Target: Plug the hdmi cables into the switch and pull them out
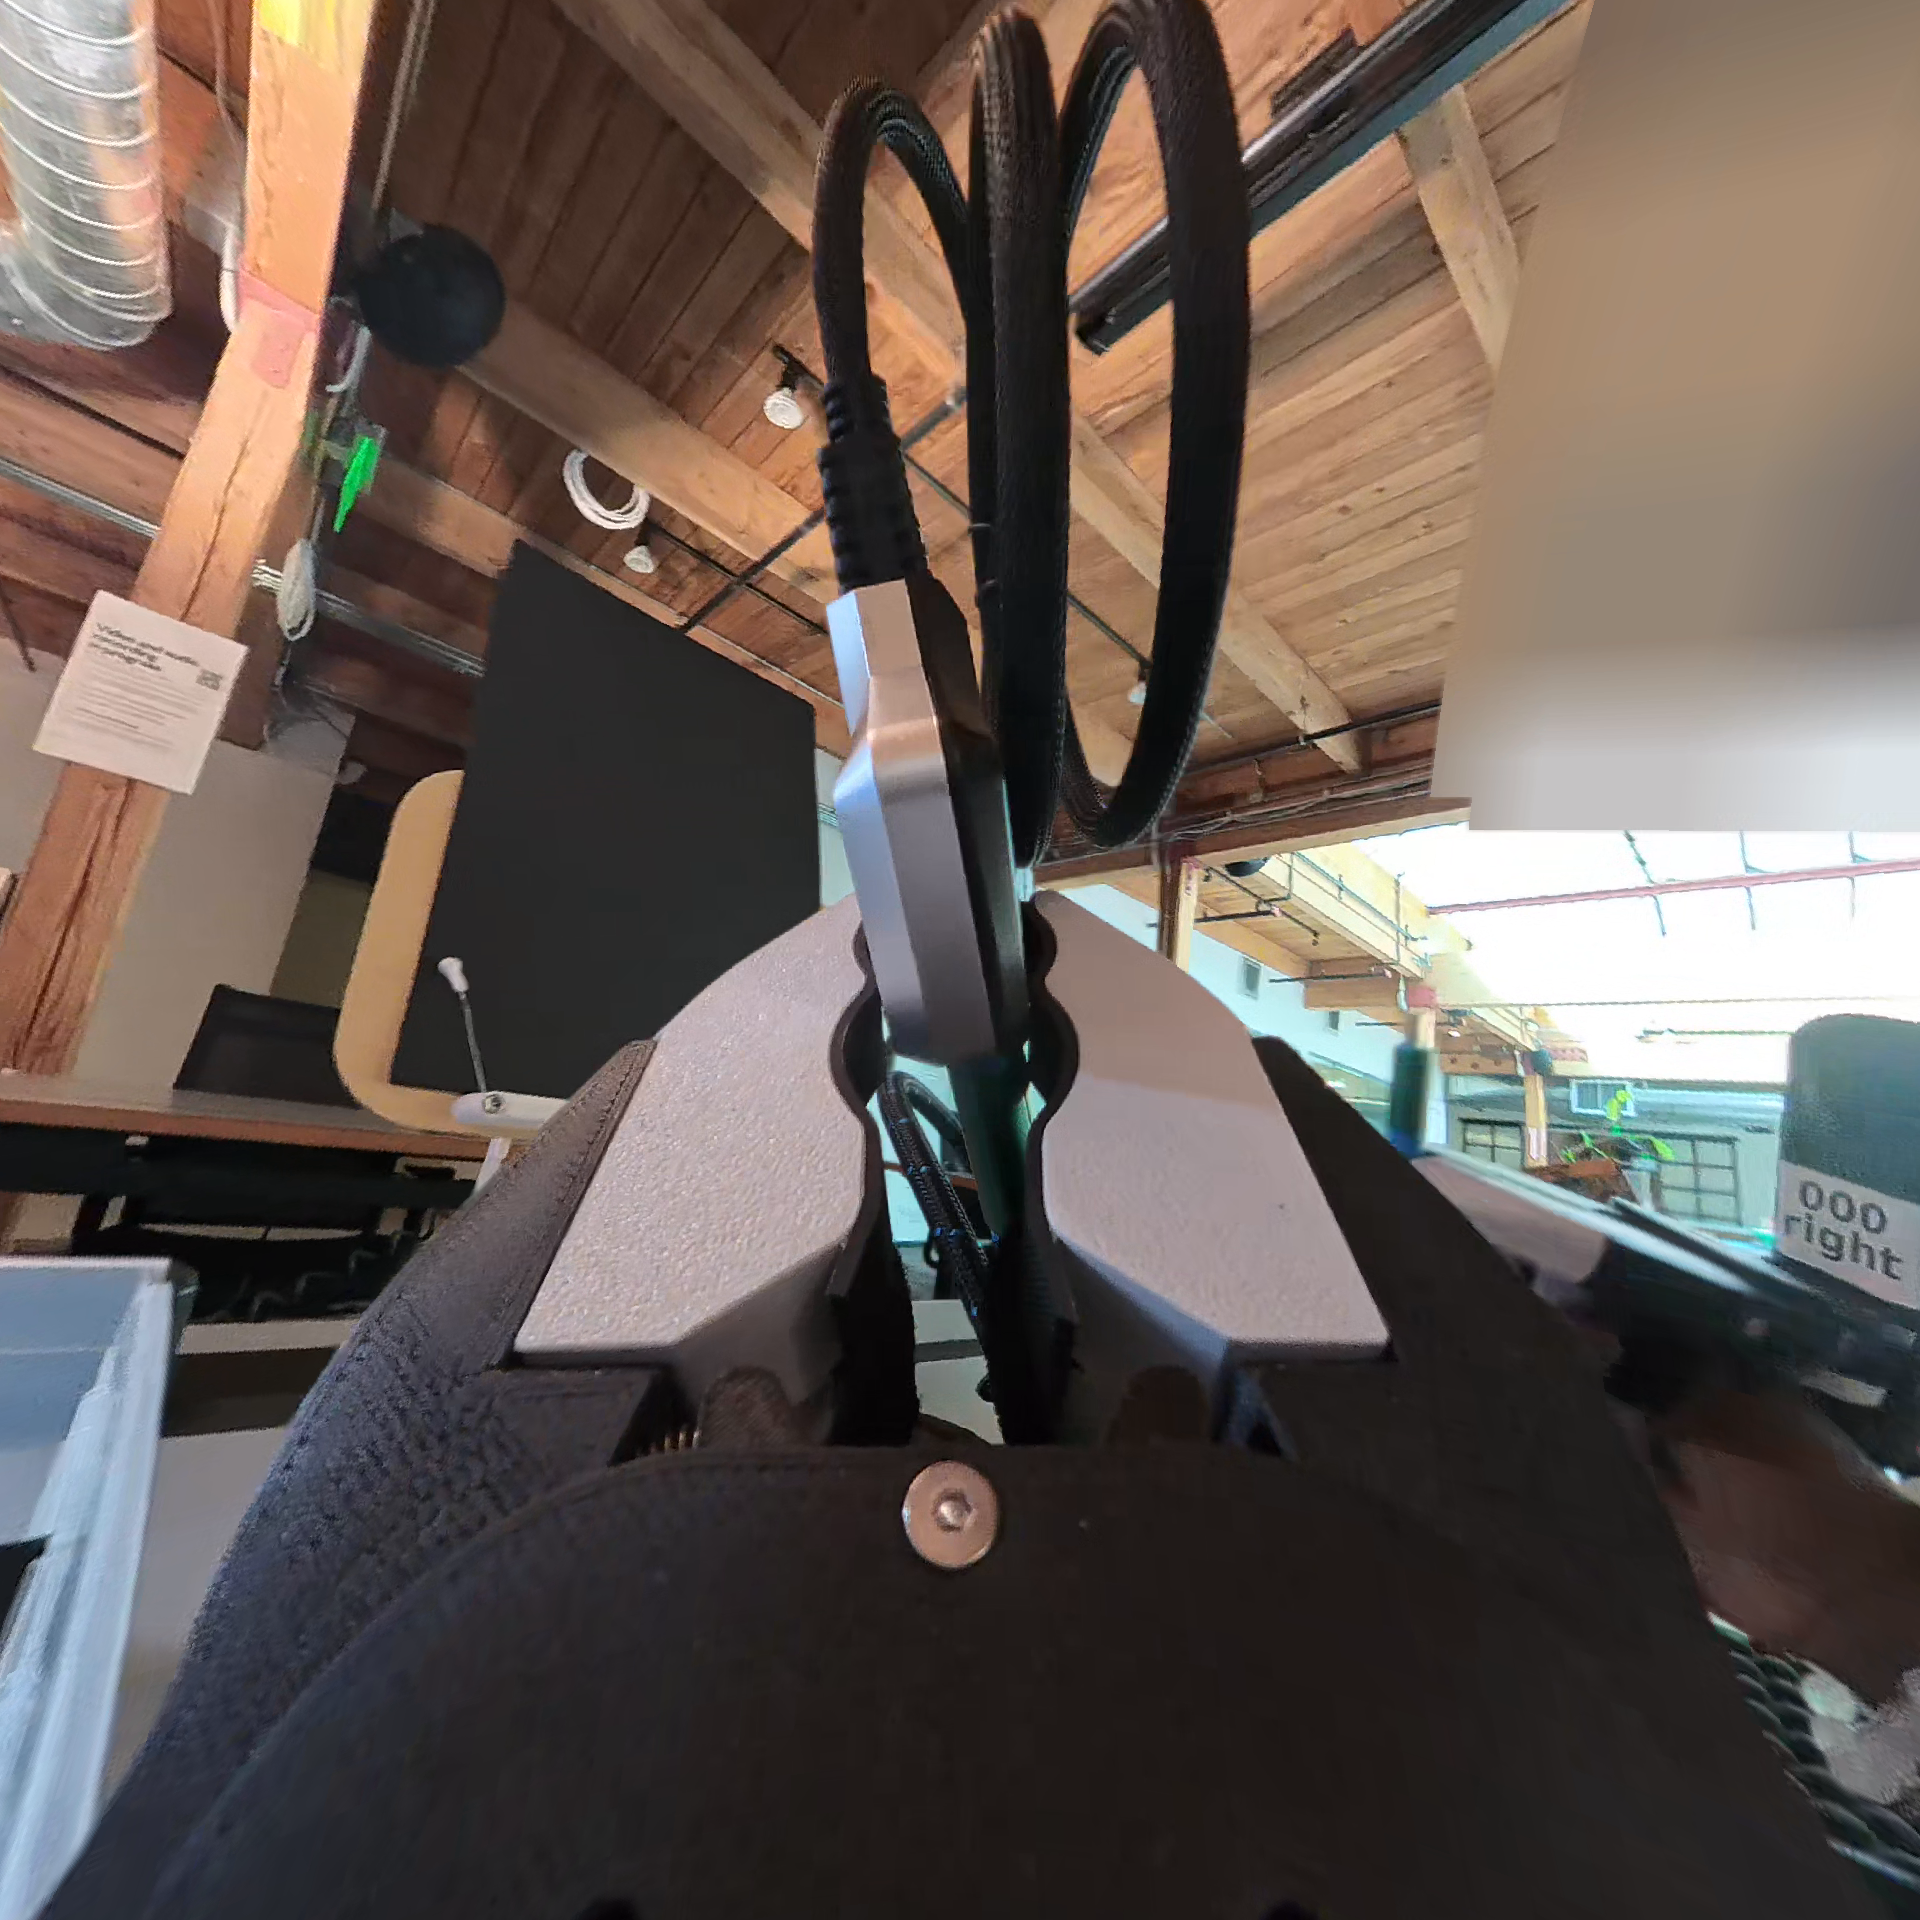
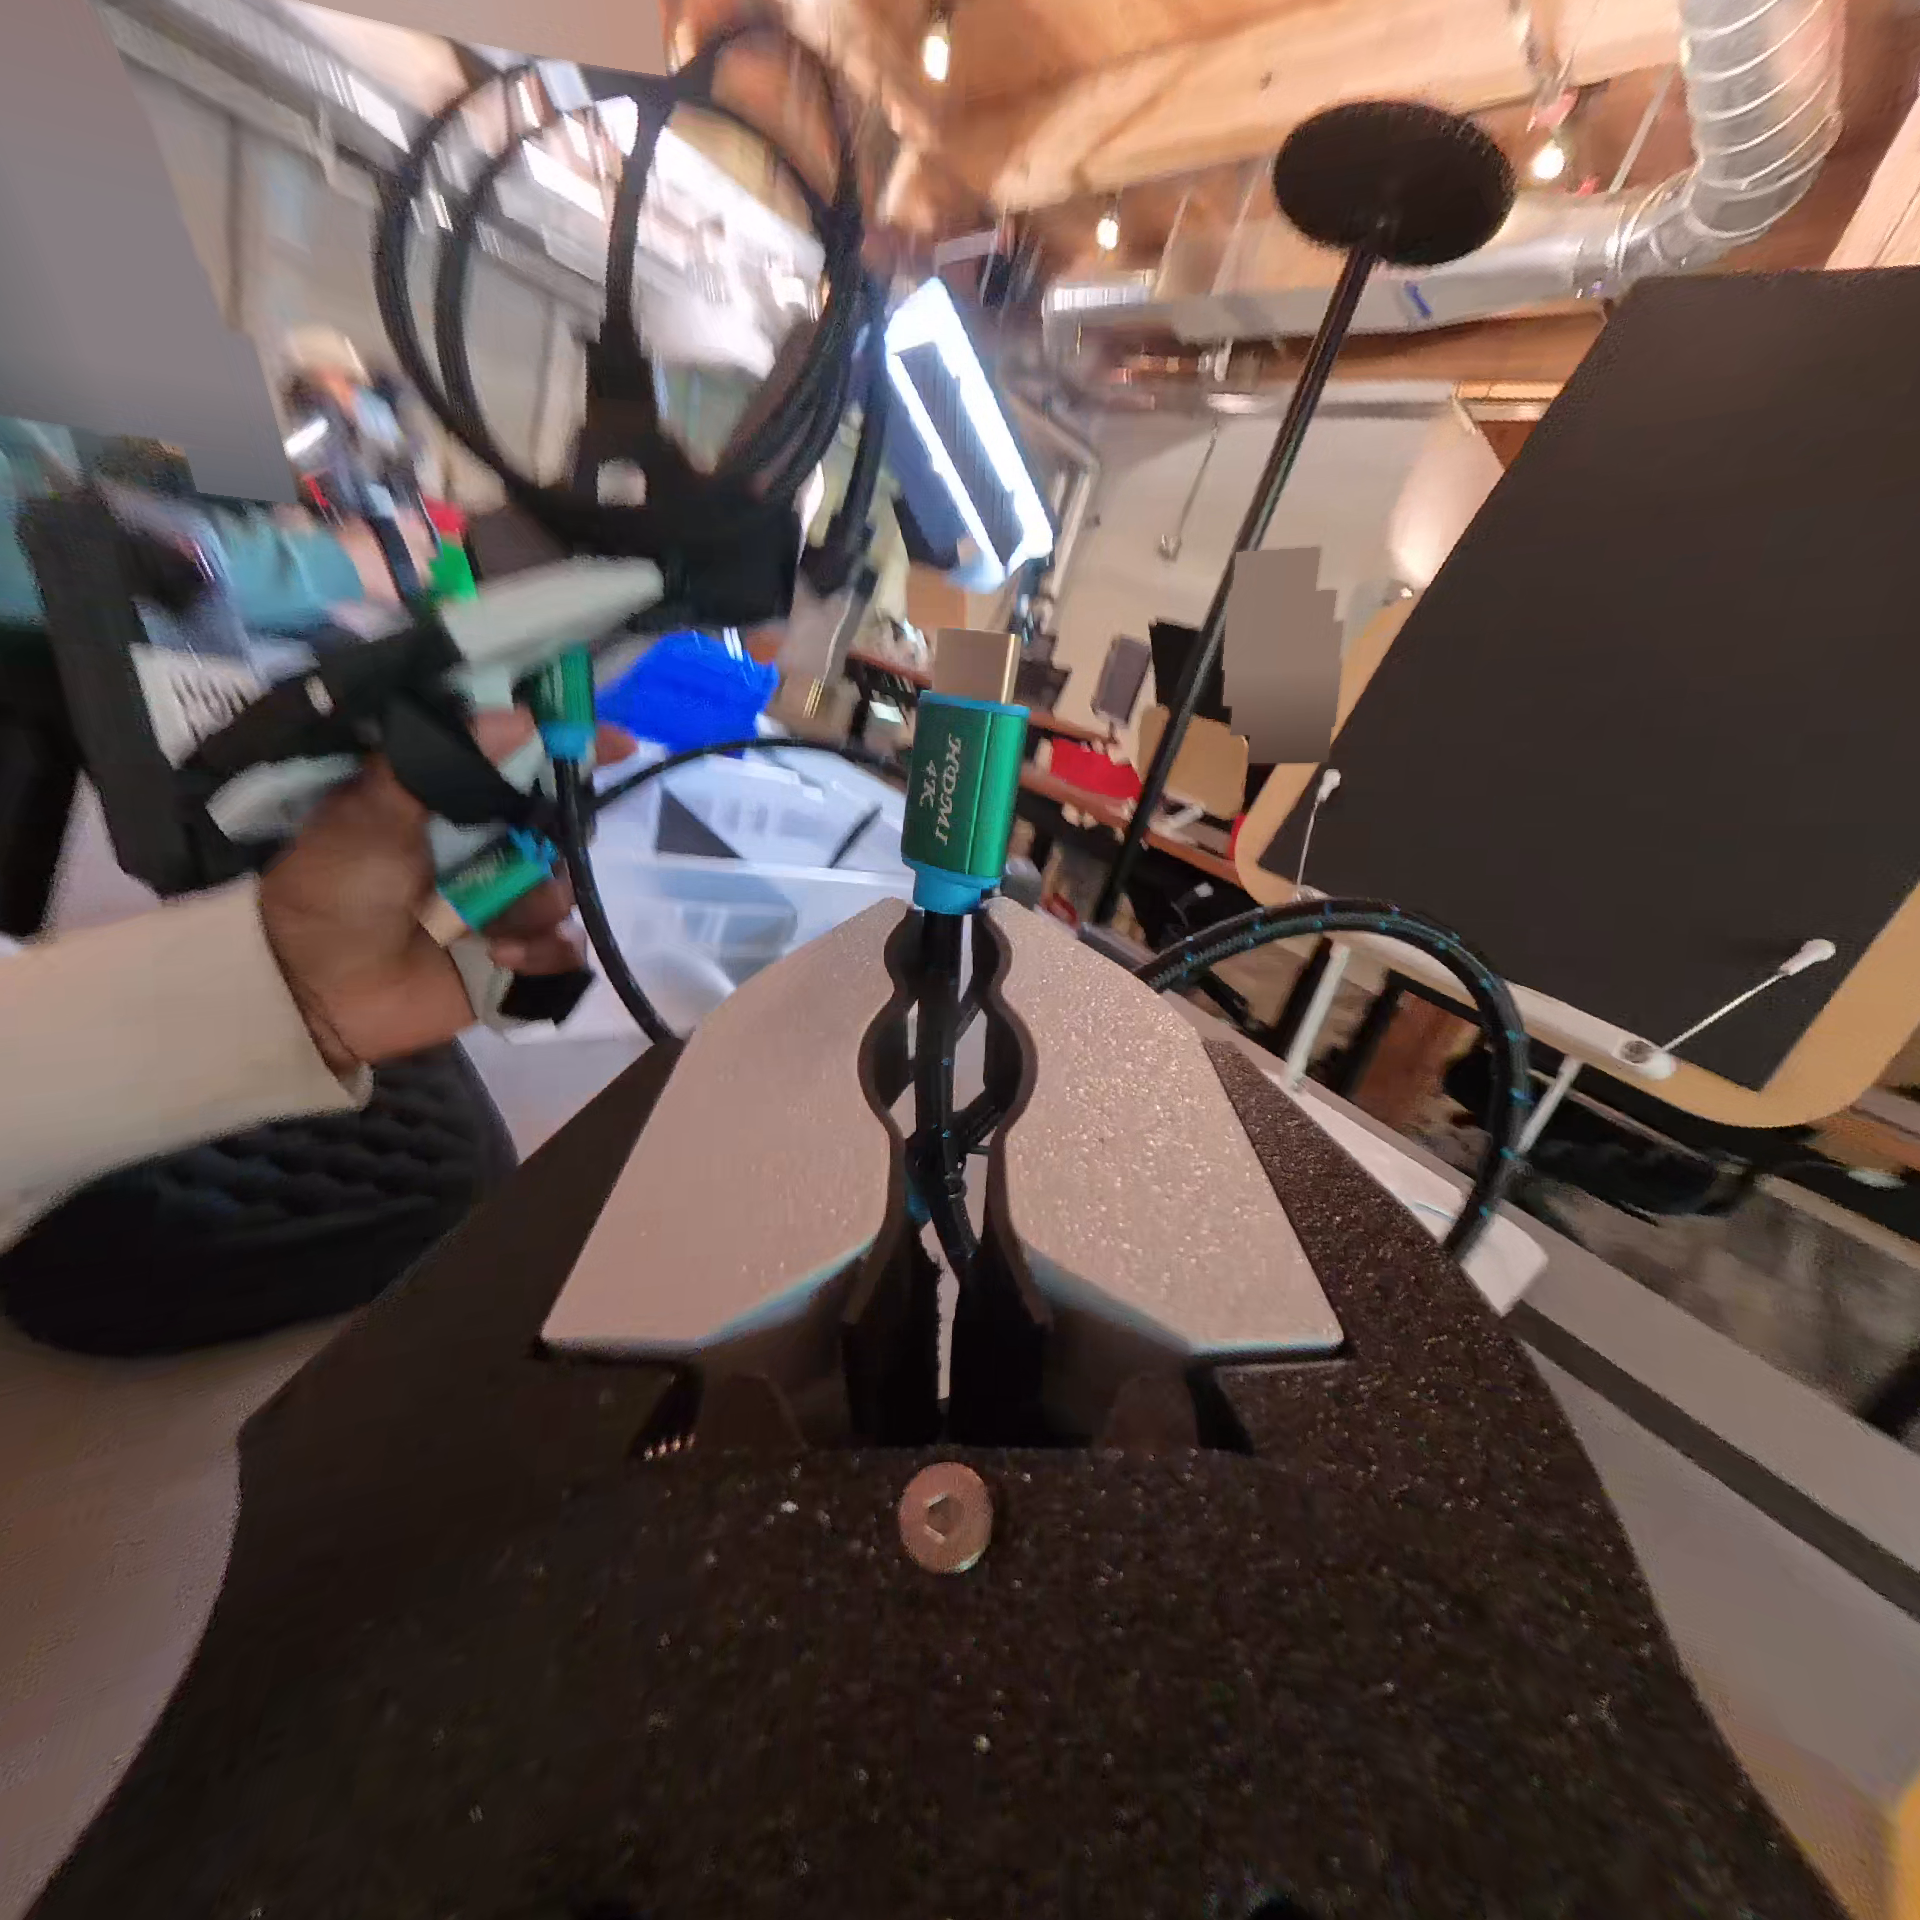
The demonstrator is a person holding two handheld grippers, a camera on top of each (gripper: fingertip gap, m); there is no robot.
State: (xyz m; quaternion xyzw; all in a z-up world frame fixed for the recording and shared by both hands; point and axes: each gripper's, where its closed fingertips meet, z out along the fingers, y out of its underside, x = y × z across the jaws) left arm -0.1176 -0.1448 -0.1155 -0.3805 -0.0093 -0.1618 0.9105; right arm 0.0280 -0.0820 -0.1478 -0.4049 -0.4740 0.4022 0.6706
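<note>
My left gripper (image 1: 951, 925) is shut on the lower end of a silver HDMI switch (image 1: 904, 831), which it holds up in the air. A coiled black braided cable (image 1: 1153, 416) loops above the switch. A green plug (image 1: 992, 1101) sits between the fingers just under the switch. My right gripper (image 2: 951, 914) is shut on a black braided cable (image 2: 940, 1039) just below its green HDMI plug (image 2: 961, 790), whose metal tip points up and is free. In the right wrist view, blurred, the left gripper (image 2: 561, 623) and the switch (image 2: 961, 436) are up and to the left.
A hand (image 2: 353, 956) holds the left gripper, with another green plug (image 2: 488, 883) beside it. A clear plastic bin (image 2: 727, 883) lies ahead. A black panel with a wooden edge (image 2: 1662, 675) and a thin black stand (image 2: 1392, 187) are at the right. A white box (image 1: 73, 1403) is at the lower left.
</note>
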